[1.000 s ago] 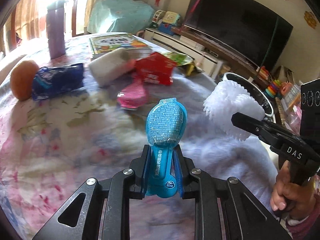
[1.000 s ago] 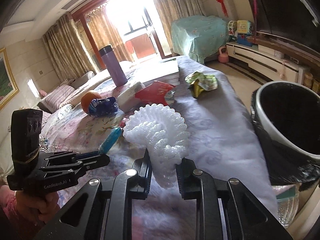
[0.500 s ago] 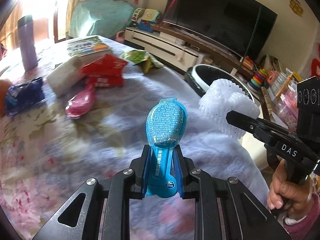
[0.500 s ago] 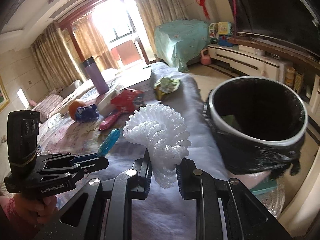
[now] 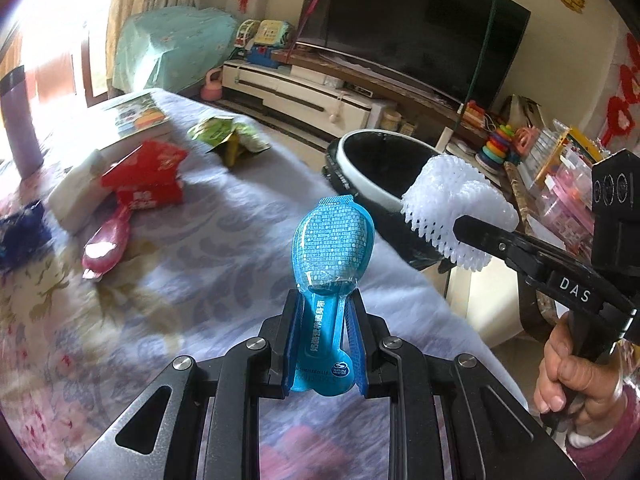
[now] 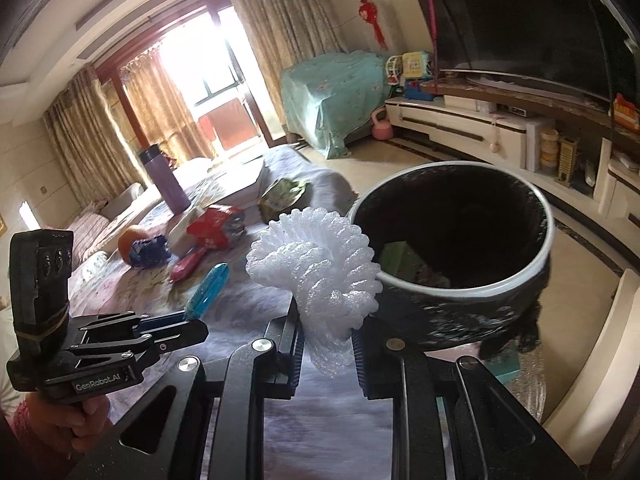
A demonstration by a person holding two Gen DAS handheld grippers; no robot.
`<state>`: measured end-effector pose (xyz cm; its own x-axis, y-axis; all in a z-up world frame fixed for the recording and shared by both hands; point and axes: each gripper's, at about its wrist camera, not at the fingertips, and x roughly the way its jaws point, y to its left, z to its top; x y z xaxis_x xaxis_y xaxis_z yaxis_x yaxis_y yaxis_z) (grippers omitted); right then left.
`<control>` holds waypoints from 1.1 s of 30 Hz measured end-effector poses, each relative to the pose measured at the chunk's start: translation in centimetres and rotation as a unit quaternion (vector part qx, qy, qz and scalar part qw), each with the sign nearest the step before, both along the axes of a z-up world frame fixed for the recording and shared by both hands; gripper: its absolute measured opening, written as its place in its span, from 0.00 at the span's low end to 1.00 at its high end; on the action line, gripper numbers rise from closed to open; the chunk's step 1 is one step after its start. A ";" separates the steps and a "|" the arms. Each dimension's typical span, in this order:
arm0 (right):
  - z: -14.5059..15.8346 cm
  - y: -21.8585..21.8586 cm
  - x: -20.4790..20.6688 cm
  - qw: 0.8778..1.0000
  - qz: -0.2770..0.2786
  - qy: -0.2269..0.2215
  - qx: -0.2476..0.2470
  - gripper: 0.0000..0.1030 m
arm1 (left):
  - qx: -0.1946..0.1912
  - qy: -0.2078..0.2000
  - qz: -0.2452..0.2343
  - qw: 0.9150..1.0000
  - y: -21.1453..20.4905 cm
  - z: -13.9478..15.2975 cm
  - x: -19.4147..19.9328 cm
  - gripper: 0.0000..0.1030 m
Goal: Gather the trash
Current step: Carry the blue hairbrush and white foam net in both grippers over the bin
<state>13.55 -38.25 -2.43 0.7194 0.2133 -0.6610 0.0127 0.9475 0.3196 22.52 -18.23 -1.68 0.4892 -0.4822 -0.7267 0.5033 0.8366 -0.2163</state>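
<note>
My left gripper (image 5: 323, 312) is shut on a blue spoon-shaped wrapper (image 5: 332, 240) and holds it above the table. It shows in the right wrist view (image 6: 208, 292) too. My right gripper (image 6: 326, 332) is shut on a white foam fruit net (image 6: 316, 264), held beside the rim of a white trash bin with a black liner (image 6: 500, 284). The net (image 5: 456, 208) and the bin (image 5: 372, 196) also show in the left wrist view. On the table lie a red wrapper (image 5: 148, 176), a pink wrapper (image 5: 106, 244) and a green wrapper (image 5: 228, 138).
The table (image 5: 208, 248) has a floral cloth. On it stand a purple bottle (image 6: 164, 178), a book (image 5: 136, 116), a white pack (image 5: 76, 188), an orange (image 6: 132, 240) and a blue bag (image 6: 150, 250). A TV unit (image 6: 460, 128) lines the far wall.
Both grippers have swung right, away from the table's middle and toward the bin, each still holding its item. The bin now looms larger in both views.
</note>
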 end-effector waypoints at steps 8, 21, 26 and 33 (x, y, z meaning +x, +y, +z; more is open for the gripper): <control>0.4 -2.8 0.3 1.000 -0.029 0.009 0.000 0.21 | -0.003 -0.005 -0.013 1.000 -2.4 0.8 0.9 0.20; 0.7 -7.0 1.5 0.998 -0.059 0.025 0.000 0.21 | 0.006 -0.008 -0.038 0.999 -6.9 1.4 3.5 0.20; 0.7 -7.7 2.3 0.998 -0.060 0.029 -0.001 0.21 | 0.015 -0.007 -0.045 0.999 -8.6 1.3 4.6 0.20; 0.6 -9.1 3.4 0.997 -0.060 0.039 -0.005 0.21 | 0.024 -0.003 -0.054 0.998 -10.8 1.1 6.2 0.20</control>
